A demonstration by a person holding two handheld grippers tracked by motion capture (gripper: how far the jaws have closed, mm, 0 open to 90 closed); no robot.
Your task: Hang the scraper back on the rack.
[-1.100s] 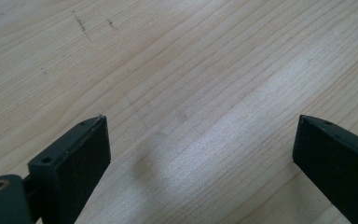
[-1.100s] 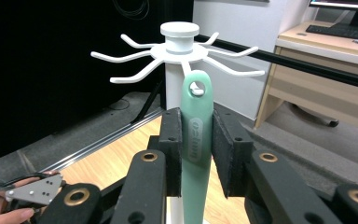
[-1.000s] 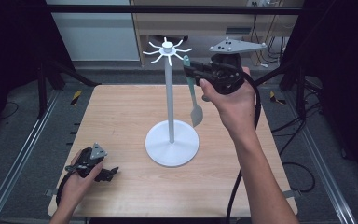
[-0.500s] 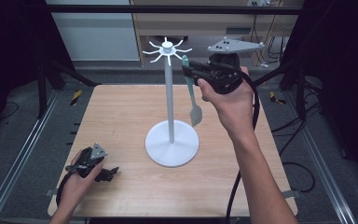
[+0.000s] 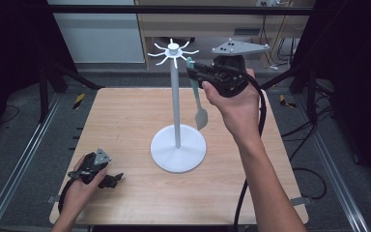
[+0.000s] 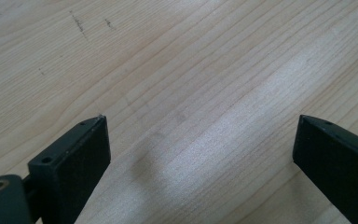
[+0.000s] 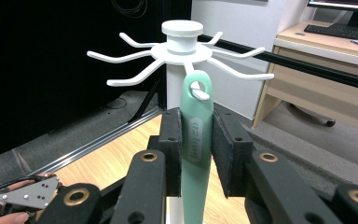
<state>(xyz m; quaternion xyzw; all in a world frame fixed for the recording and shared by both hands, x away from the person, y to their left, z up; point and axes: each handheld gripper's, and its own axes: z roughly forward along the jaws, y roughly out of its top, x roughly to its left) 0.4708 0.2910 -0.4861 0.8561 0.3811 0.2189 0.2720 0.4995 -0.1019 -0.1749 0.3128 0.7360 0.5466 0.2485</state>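
Nearest the person, the left hand-held gripper [image 5: 112, 180] lies on the wooden worktop [image 5: 125, 121] at its near left corner, jaws spread wide over bare wood with nothing between them; it has no part in this step and is best left resting there. Farther in, the white stand [image 5: 178, 145] rises from its round base at the middle of the worktop. Up by its top, the right hand-held gripper [image 7: 196, 149] is clenched on the handle of a pale green spatula [image 7: 196, 154], which hangs blade-down beside the pole. In the right gripper view the hole in the handle's end sits over the tip of one white hook [image 7: 200, 93] under the stand's crown. To finish well, I judge the handle should be eased along that hook until the hole rests fully on it, then lowered so the hook takes the weight before the jaws let go. Opening slowly and drawing straight back should keep the spatula from swinging off or rocking the stand.
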